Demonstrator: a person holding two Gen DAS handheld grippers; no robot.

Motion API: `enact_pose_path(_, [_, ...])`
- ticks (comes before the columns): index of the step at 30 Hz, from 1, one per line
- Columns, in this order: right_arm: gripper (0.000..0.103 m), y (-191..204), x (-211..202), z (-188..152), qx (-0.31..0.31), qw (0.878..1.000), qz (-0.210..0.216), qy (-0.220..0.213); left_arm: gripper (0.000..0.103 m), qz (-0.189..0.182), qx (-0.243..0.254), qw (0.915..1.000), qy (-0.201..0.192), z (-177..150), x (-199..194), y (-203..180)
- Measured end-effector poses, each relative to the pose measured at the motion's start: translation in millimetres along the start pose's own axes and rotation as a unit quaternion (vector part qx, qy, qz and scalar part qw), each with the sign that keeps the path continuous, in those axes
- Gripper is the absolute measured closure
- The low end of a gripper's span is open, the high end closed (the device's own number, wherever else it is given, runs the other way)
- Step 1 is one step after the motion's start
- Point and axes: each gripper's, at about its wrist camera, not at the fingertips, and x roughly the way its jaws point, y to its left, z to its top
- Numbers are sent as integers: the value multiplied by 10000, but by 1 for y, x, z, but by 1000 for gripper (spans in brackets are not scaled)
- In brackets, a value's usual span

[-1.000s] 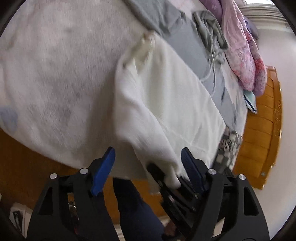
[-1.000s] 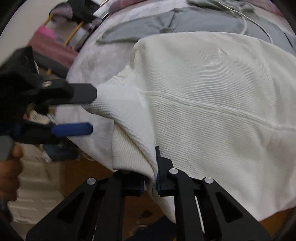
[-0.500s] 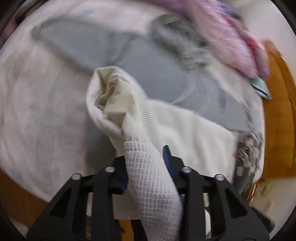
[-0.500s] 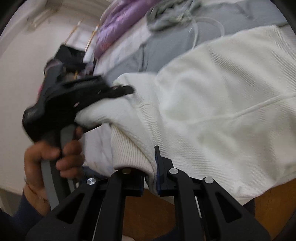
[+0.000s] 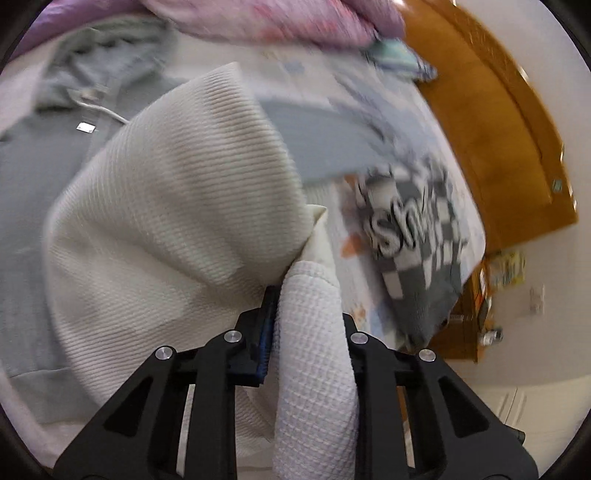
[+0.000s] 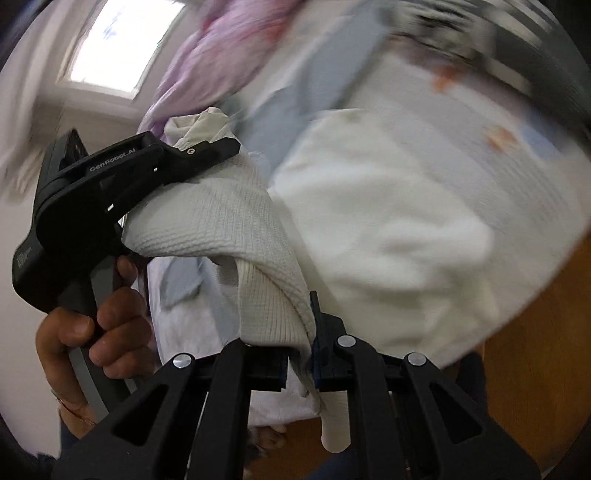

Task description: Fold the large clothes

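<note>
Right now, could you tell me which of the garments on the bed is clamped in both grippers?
The white waffle-knit top: the left gripper and right gripper both pinch it, while the grey hoodie and checkered garment lie loose.

Room: orange-brown wooden bed frame (image 5: 491, 122) at right of the left wrist view, plain white wall (image 5: 546, 291) lower right, bright window (image 6: 122, 44) with white frame upper left of the right wrist view.

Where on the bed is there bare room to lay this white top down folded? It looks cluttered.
The clearest bare patch is the sheet between the white top and the checkered cloth. The grey hoodie fills the left side, and pink clothes crowd the far edge. Motion blur hides the rest.
</note>
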Motion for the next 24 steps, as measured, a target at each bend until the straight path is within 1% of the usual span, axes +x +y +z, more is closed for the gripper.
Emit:
enact_pose_path(2, [95,-23,-3,0,314,9994,-66,-100,81,67,203,9994,257,0,29,-19])
enact_pose_path(4, [95,-38,-1,1,445,9987,-189,-138,81,196,452,9974,523,-4,57,-29])
enact_pose_path(6, [94,-57,11,2,564,9975,-428,-28,81,487,721,9921,899,-5,84,-37])
enact_pose_path(7, [93,-60,21,2,631,9967,-512,28,80,645,835,9889,1050,-7,98,-40])
enact_pose_path(8, [92,-66,27,4,693,9959,-567,132,77,716,862,9871,1145,-7,106,-42])
enact_pose_path(9, [85,-68,28,6,755,9950,-628,186,75,720,882,9865,1181,-6,108,-42])
enact_pose_path(10, [81,-70,28,8,872,9935,-690,261,72,729,936,9849,1261,-5,108,-46])
enact_pose_path(11, [77,-71,28,8,913,9928,-694,335,61,636,934,9844,1351,-3,104,-47])
enact_pose_path(12, [75,-71,25,9,892,9926,-736,375,52,362,722,9870,1388,0,96,-43])
enact_pose_path(13, [74,-72,21,7,848,9921,-837,391,37,122,370,9911,1273,3,83,-36])
enact_pose_path(14, [71,-72,18,8,807,9913,-945,429,32,-106,62,9940,1088,9,69,-31])
enact_pose_path(16, [71,-79,11,10,836,9898,-1033,510,29,-623,-312,9945,780,14,38,-18])
enact_pose_path(17, [71,-79,8,13,770,9891,-1132,533,27,-658,-368,9952,621,16,24,-11])
enact_pose_path(18, [72,-76,8,18,613,9880,-1305,550,27,-452,-381,9974,404,18,8,0])
enact_pose_path(20, [72,-66,2,25,298,9861,-1531,565,26,96,-398,9989,218,19,-6,18])
enact_pose_path(22, [74,-49,-6,33,-99,9840,-1715,479,26,592,-477,9971,97,19,-15,42])
enact_pose_path(23, [76,-32,-10,39,-489,9784,-1975,361,27,873,-590,9944,56,17,-19,57])
enact_pose_path(24, [78,-21,-13,43,-724,9755,-2058,281,27,1020,-717,9922,32,15,-21,67])
